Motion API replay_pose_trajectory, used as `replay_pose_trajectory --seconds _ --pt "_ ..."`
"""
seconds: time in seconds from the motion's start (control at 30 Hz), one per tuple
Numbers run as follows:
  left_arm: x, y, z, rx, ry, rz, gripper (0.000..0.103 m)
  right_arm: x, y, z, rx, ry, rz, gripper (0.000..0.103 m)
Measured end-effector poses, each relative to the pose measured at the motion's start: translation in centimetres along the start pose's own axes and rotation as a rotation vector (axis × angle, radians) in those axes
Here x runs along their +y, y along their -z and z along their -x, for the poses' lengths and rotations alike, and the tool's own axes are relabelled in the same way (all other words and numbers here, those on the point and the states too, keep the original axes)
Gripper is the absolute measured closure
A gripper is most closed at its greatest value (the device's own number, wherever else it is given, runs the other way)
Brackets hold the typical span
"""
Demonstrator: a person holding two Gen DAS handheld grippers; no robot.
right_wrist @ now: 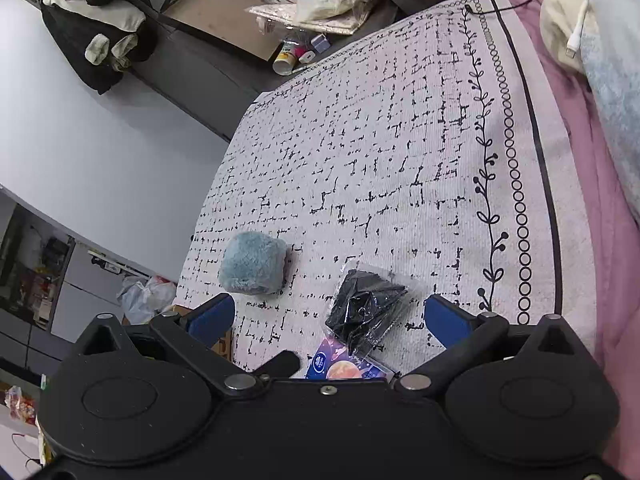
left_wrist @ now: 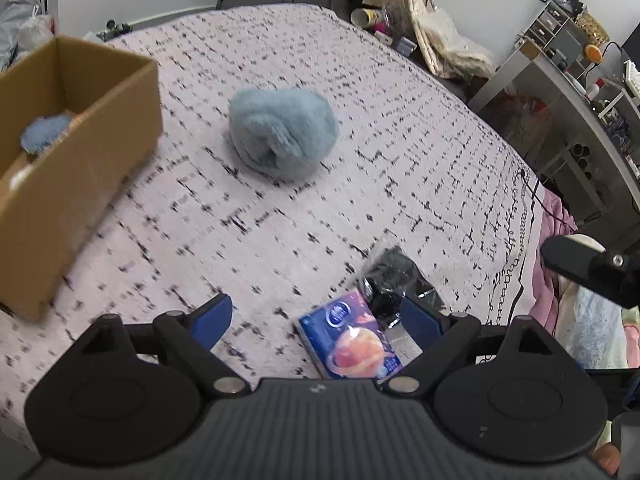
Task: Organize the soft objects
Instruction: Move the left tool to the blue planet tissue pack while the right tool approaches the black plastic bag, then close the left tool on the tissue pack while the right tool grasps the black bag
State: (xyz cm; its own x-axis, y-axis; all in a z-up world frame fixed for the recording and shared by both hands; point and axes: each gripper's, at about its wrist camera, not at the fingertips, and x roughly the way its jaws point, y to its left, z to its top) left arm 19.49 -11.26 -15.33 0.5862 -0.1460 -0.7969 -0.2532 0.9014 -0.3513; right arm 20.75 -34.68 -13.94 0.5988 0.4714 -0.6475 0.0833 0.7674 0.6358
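Note:
A fluffy light-blue soft object [left_wrist: 282,134] lies mid-bed; it also shows in the right wrist view [right_wrist: 253,263]. A blue tissue pack with a planet print [left_wrist: 352,342] lies near me, and it shows in the right wrist view [right_wrist: 346,366]. A black item in clear plastic [left_wrist: 394,278] rests against it and shows in the right wrist view [right_wrist: 364,308]. A cardboard box [left_wrist: 92,152] at left holds a blue fuzzy item [left_wrist: 46,134]. My left gripper [left_wrist: 320,320] is open and empty above the tissue pack. My right gripper [right_wrist: 330,318] is open and empty above the black item.
The bed has a white cover with black marks [right_wrist: 400,140] and a pink sheet [right_wrist: 580,160] at the right. A desk with clutter [left_wrist: 580,92] stands beyond the bed. Bags and cups [left_wrist: 400,24] sit at the far edge. The other gripper's body [left_wrist: 592,270] shows at right.

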Motion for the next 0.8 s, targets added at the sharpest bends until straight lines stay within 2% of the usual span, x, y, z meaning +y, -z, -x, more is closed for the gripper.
replay_pose_trajectory --seconds 0.23,0.47,0.6,0.8 --pt "-1.3 0.8 -2.0 0.021 -0.003 0.025 0.015 -1.1 -0.2 -1.6 0.041 -0.007 -0.060 0.001" --pt "-1.9 1.6 -3.7 0.053 -0.022 0.072 0.024 -2.2 -0.5 -2.5 0.051 -0.025 -0.098 0.002" --pt "-2.1 1.7 -4.4 0.045 -0.037 0.083 0.025 -2.8 -0.5 -3.2 0.070 -0.025 -0.119 0.009" --pt "-2.5 1.9 -4.5 0.048 -0.060 0.074 0.026 -3.3 -0.2 -5.0 0.111 -0.006 -0.139 0.014"
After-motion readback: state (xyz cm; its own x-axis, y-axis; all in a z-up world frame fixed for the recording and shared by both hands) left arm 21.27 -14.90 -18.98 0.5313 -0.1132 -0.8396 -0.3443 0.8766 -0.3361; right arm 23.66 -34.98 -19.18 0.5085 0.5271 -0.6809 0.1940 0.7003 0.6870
